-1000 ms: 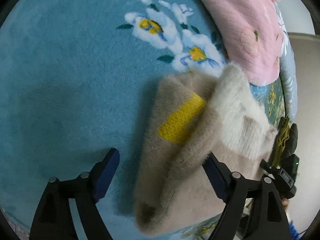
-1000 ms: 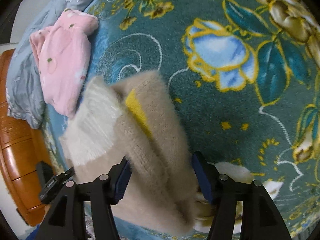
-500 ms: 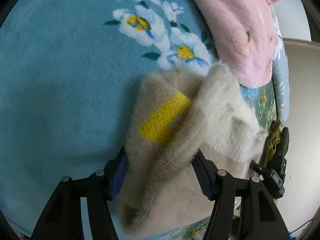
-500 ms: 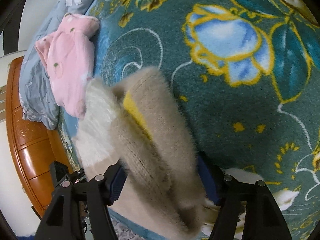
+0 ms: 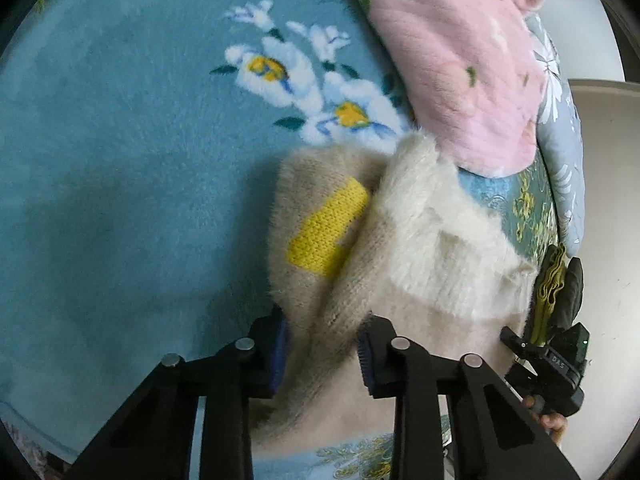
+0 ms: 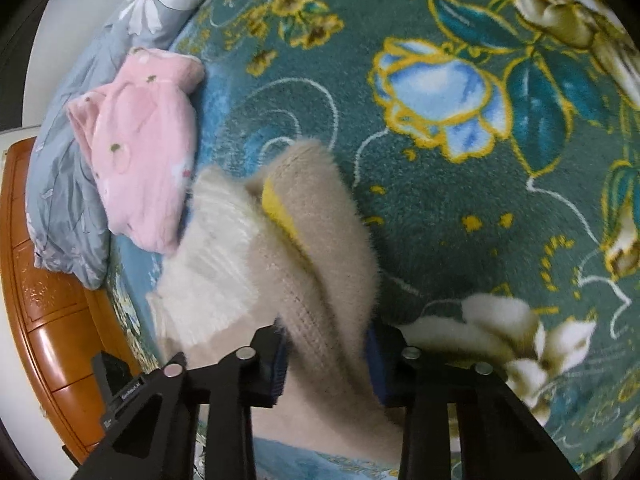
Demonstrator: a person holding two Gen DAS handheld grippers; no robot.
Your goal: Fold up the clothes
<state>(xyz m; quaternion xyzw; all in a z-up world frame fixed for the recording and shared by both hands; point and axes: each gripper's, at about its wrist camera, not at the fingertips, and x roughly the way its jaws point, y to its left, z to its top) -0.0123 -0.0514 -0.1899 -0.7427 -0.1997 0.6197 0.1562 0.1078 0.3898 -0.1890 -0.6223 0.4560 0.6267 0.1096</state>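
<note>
Left gripper: your left gripper [image 5: 322, 350], at the bottom centre of its frame, is closing its jaws, and the blue pads already press a bunched fold of the fuzzy beige sweater [image 5: 360, 280] between them.
Right gripper: your right gripper [image 6: 326, 362], bottom centre of its own frame, is closing too, its pads squeezing another fold of the same sweater [image 6: 320, 272].
Sweater: it runs from both sets of jaws up to mid-frame, with a yellow knit patch [image 5: 326, 230] showing and a paler cream panel [image 5: 436, 240] to the right in the left wrist view.
Surface: the sweater lies partly on a teal floral blanket [image 5: 120, 160], patterned with white flowers in one view and blue and gold ones in the other [image 6: 440, 88].
Pink garment: folded at the upper right of the left view [image 5: 452, 60], just touching the sweater's far edge; upper left in the right view [image 6: 140, 148].
Grey bedding: a daisy-print quilt [image 6: 64, 208] lies under and beside the pink garment.
Furniture: an orange-brown wooden frame [image 6: 52, 320] fills the lower left of the right view.
Containers: you have none in sight.
</note>
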